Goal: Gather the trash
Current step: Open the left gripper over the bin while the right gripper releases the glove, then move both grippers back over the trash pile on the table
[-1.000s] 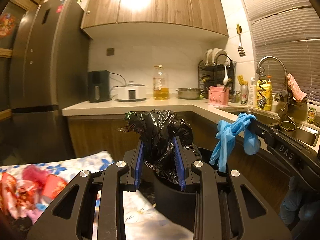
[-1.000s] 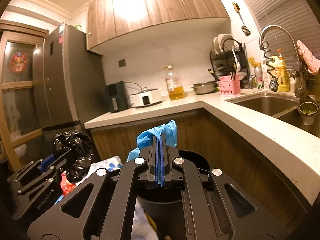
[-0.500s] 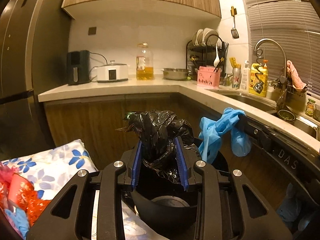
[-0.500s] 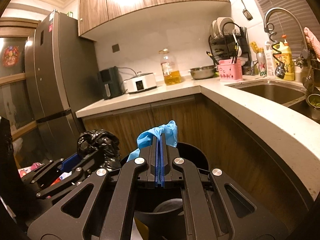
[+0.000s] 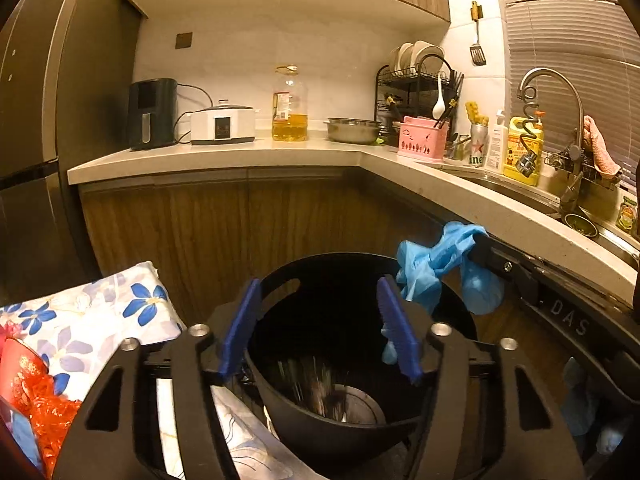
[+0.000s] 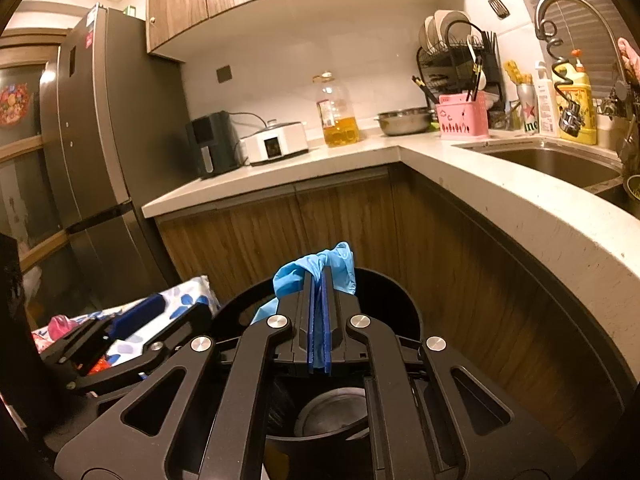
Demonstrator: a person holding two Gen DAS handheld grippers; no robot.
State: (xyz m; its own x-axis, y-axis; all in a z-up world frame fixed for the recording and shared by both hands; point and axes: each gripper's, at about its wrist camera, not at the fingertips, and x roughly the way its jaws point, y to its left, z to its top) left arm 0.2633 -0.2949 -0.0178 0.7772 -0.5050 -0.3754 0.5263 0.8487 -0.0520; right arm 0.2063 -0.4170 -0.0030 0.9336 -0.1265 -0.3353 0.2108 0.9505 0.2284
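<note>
A round black bin (image 5: 360,436) stands on the floor below both grippers. My left gripper (image 5: 319,281) hangs over its mouth, jaws opening, with nothing between the blue pads. A blurred dark streak (image 5: 320,388) shows inside the bin; I cannot tell what it is. My right gripper (image 6: 318,276) is shut on a crumpled blue glove (image 6: 316,266) above the bin's rim (image 6: 400,292). In the left wrist view that glove (image 5: 432,268) dangles from the right gripper (image 5: 480,246) at the bin's right edge.
A floral cloth (image 5: 100,312) with red wrapping (image 5: 36,400) lies left of the bin. Wooden cabinets (image 5: 240,232) under an L-shaped countertop (image 5: 240,156) close off the far and right sides. A fridge (image 5: 28,120) stands left, a sink (image 6: 552,164) right.
The left gripper's jaws have spread and the black bag they held has left them. Both grippers have sunk closer to the bin. The right one still holds the glove.
</note>
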